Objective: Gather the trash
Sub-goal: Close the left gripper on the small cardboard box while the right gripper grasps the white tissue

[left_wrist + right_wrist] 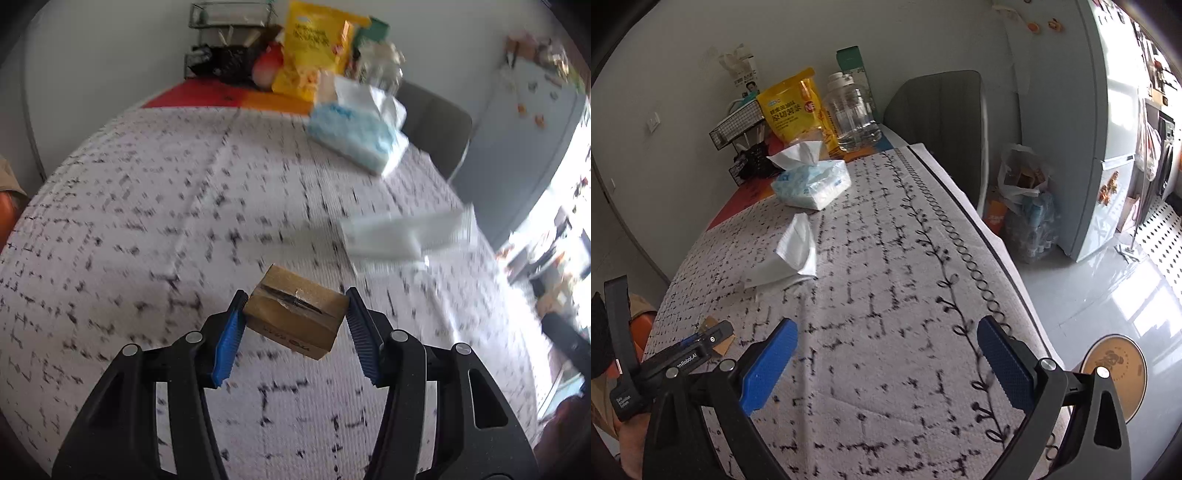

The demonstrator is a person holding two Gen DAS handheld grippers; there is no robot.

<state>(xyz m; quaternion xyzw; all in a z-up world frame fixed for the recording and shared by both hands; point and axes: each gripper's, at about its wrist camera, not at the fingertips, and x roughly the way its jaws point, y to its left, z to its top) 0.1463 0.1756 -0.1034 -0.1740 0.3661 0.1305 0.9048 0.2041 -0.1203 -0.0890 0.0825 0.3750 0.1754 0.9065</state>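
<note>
A small brown cardboard box (295,317) with a torn top lies on the patterned tablecloth (147,221). My left gripper (295,299) has its blue pads against the box's two sides and is shut on it. In the right wrist view the left gripper (701,343) shows at the lower left, with a bit of the cardboard box (710,322) past it. A crumpled white tissue (388,236) (794,254) lies further back on the cloth. My right gripper (888,325) hangs open over the cloth near the table's right edge, with nothing between its pads.
A blue tissue pack (812,184), a yellow snack bag (794,107), a clear plastic jar (853,114) and a wire rack (738,125) stand at the far end. A grey chair (942,114) stands beside the table. On the floor are a plastic bag (1023,177) and bottles.
</note>
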